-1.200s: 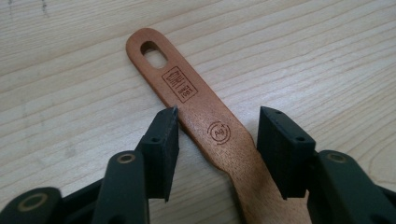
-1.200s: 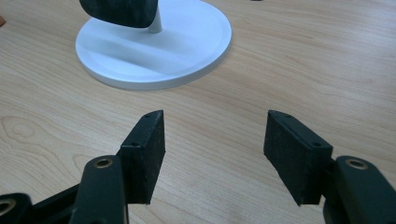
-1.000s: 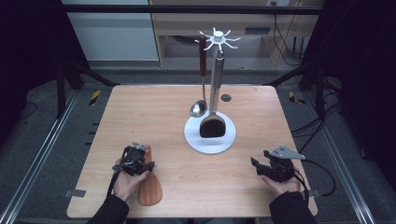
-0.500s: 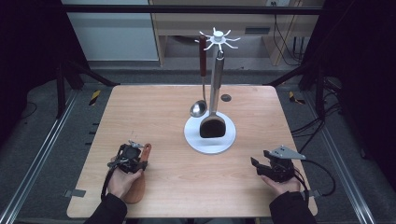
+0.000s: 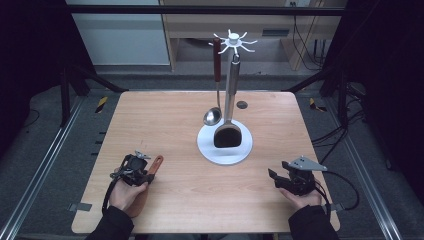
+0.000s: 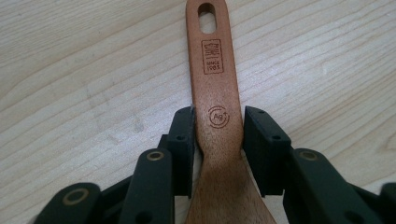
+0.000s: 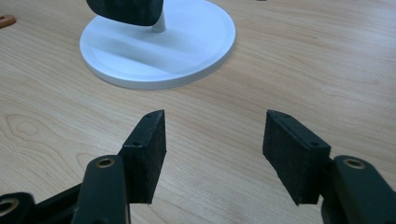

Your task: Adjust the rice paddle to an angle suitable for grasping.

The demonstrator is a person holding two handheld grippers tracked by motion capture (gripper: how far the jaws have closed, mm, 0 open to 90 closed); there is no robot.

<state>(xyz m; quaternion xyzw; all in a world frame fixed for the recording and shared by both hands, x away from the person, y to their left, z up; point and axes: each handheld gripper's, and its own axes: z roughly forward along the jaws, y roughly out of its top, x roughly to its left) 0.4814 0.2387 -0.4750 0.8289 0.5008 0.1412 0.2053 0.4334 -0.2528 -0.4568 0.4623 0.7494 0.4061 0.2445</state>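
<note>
The left hand-held gripper (image 6: pixel 218 135) straddles the neck of a wooden spatula (image 6: pixel 215 93); the left pad presses the wood, while contact at the right pad cannot be confirmed. Its jaws have just been closing with the handle between them. The spatula lies flat on the counter (image 5: pixel 185 195) at the near left corner, its handle end with the hanging slot pointing away from the person. Its blade is cut off at the lower edge of the left gripper view and, in the high view, largely hidden beneath the left hand (image 5: pixel 125 192); the spatula (image 5: pixel 154 164) shows there mainly as a short reddish handle past the left hand-held gripper (image 5: pixel 145 170). The right hand-held gripper (image 7: pixel 212 140) stands wide with nothing between its jaws, low over bare wood at the near right of the counter. In the high view the right hand-held gripper (image 5: pixel 274 176) is partly covered by its grey plate. Mid-counter, a white rack (image 5: pixel 225 146) carries a ladle (image 5: pixel 213 116) and a black turner (image 5: pixel 227 136).
</note>
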